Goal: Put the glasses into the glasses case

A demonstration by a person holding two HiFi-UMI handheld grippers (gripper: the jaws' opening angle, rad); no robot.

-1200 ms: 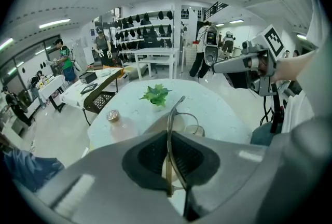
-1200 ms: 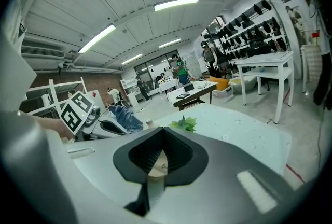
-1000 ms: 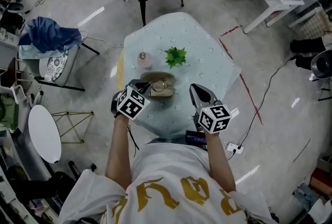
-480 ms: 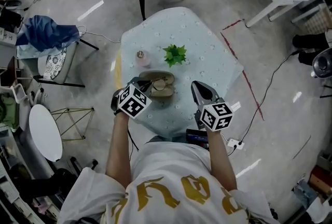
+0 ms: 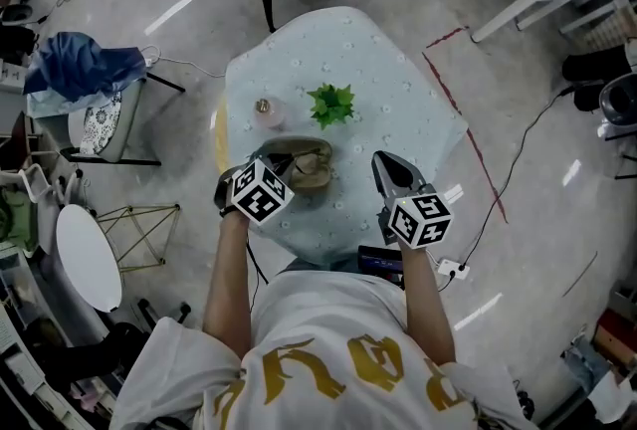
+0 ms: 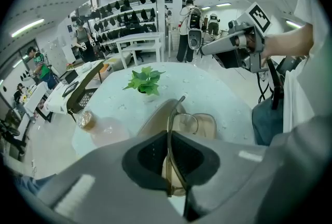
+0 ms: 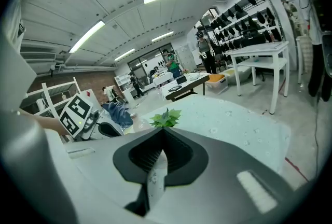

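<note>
Toward the surface's [image 5: 398, 109] near edge lies the open glasses case [image 5: 317, 177]. The left hand-held gripper [image 6: 170, 137] is the nearer one, clenched on one temple of the glasses [image 6: 173, 112], whose long axis points straight ahead over the case. Whether they touch it is unclear. The right hand-held gripper [image 7: 162, 132] is clenched and empty, off toward the right edge.

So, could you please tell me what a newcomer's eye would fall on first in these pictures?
The left gripper is shut on one arm of the glasses and holds them at the open tan glasses case, on the near side of the round table. Just beyond stands a small green plant, with a pinkish bottle to its left. The right gripper hangs shut and empty over the table's near right edge.
</note>
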